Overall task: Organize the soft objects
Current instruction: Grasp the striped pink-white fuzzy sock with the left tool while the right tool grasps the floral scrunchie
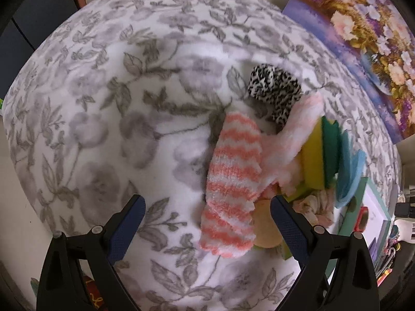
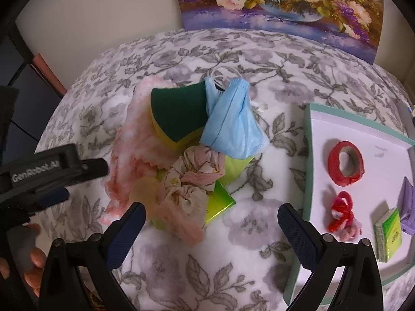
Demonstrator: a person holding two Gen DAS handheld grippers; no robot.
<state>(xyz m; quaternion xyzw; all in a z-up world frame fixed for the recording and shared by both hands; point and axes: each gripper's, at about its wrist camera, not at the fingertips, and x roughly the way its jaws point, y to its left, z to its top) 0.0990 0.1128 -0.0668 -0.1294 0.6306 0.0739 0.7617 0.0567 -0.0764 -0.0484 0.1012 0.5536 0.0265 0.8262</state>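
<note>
A pile of soft things lies on the floral blanket point(image 1: 90, 119). In the left wrist view an orange-and-white striped fuzzy sock point(image 1: 230, 181) lies between the fingers of my open left gripper point(image 1: 207, 207), with a pale pink fuzzy sock point(image 1: 298, 129), a leopard-print scrunchie point(image 1: 275, 88), a yellow-green sponge point(image 1: 321, 153) and a blue face mask point(image 1: 350, 171) beyond. In the right wrist view my open, empty right gripper point(image 2: 211, 216) hovers over a floral scrunchie point(image 2: 192, 178), the sponge point(image 2: 179, 114), the mask point(image 2: 230, 124) and the pink sock point(image 2: 129, 140). The left gripper point(image 2: 52, 173) shows at the left.
A teal-rimmed white tray point(image 2: 306, 181) at the right holds a red tape roll point(image 2: 345, 163), a red fuzzy item point(image 2: 342, 215), a small green box point(image 2: 389, 235) and a purple item point(image 2: 408, 202). A green packet point(image 2: 220, 202) lies under the pile. A flower painting point(image 2: 280, 2) leans behind.
</note>
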